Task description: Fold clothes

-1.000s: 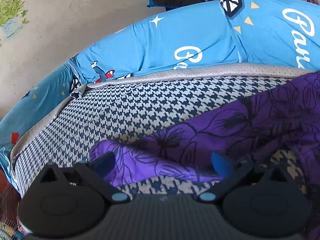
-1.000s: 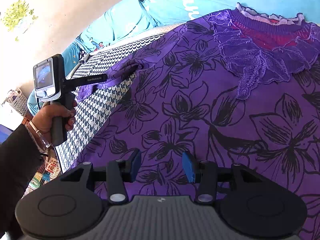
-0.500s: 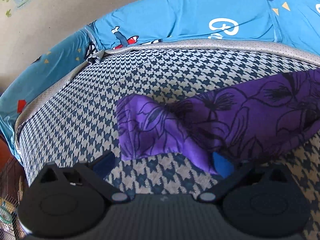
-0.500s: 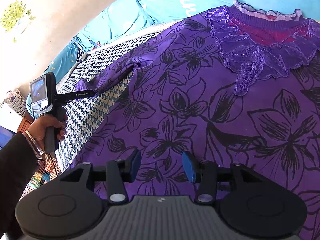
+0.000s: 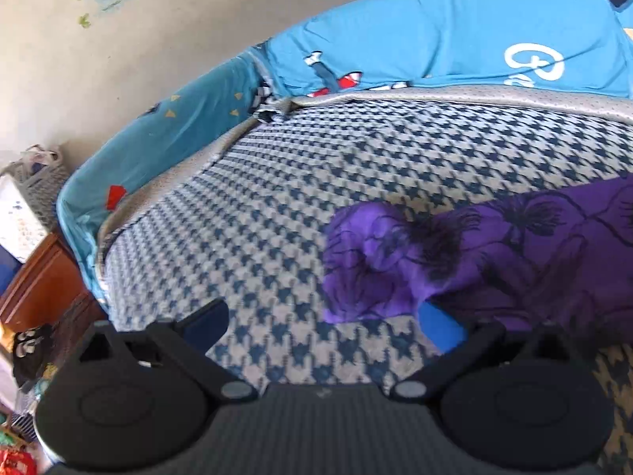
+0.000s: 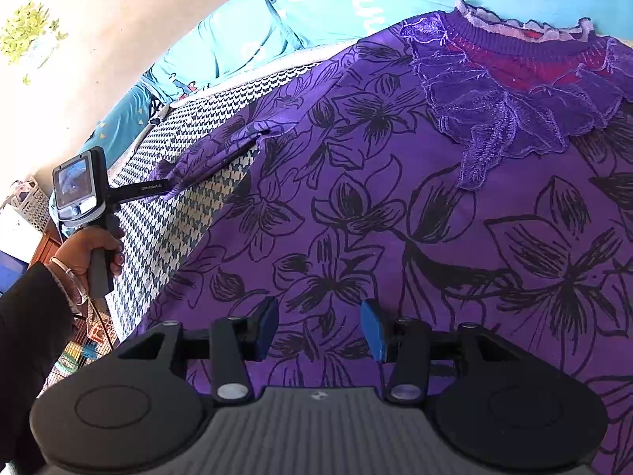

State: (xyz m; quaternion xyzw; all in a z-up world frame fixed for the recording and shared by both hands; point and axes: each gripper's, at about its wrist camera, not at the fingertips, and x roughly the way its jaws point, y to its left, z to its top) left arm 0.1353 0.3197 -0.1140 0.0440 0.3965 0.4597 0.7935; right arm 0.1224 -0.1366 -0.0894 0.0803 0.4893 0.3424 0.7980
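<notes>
The top runs off the right wrist view's edge, spread flat on the bed. Left gripper gapes wide, sleeve lying against its right finger, ungripped. Right gripper hovers half open over the body, pinching nothing.

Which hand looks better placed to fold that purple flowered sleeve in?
Probably the left: the left gripper stands open at the tip of the purple flowered sleeve, while the right gripper hovers over the top's body.
</notes>
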